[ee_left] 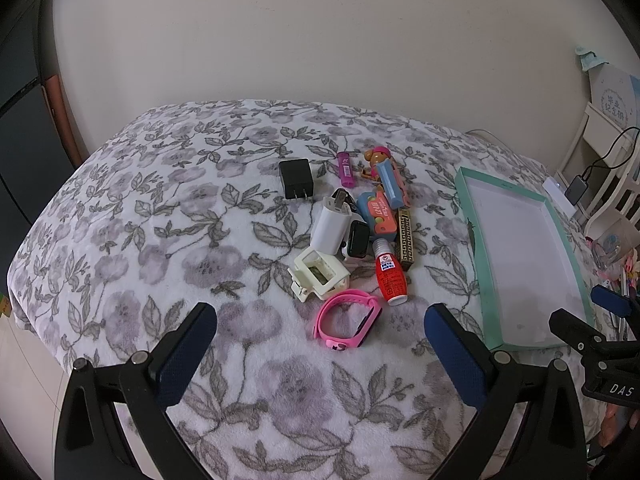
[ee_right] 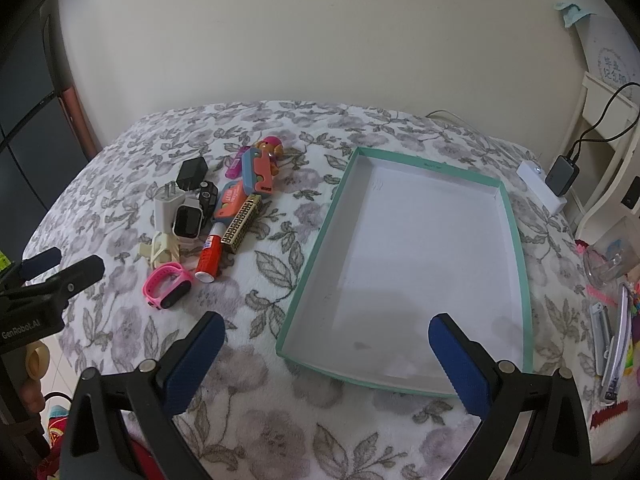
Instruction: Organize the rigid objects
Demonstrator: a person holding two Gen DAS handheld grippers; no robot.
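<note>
- My left gripper (ee_left: pixel 320 334) has its jaws spread wide with nothing between them; the 2 blue pads hang above the floral blanket (ee_left: pixel 140 208), and the pink wristband (ee_left: pixel 347 319) lies in the gap, untouched.
- My right gripper (ee_right: pixel 326 340) is also gaping wide and holds nothing; it hovers over the near edge of the teal-rimmed tray (ee_right: pixel 516 248), whose white floor is bare.
- Just beyond the wristband I see the pile: a red bottle (ee_left: pixel 390 276) with a white cap, a cream hair clip (ee_left: pixel 320 274), a white charger (ee_left: pixel 331 224), and a small smartwatch (ee_left: pixel 357 240) leaning against it.
- Further back lie a gold-patterned case (ee_left: pixel 405 240), an orange and blue toy (ee_left: pixel 376 212), a blue tube (ee_left: pixel 390 182) and a small figure (ee_left: pixel 378 158), stacked so I cannot tell where one ends.
- A black charger (ee_left: pixel 295 178) and a purple tube (ee_left: pixel 346 169) sit slightly apart at the far side.
- The pile lies left of the tray, not touching it.
- In the left wrist view the tray's right corner is cut off behind the right gripper.
- At the right edge there is clutter I cannot make out, beside a white power strip (ee_right: pixel 540 188) with a dark adapter (ee_right: pixel 562 172) plugged in.
</note>
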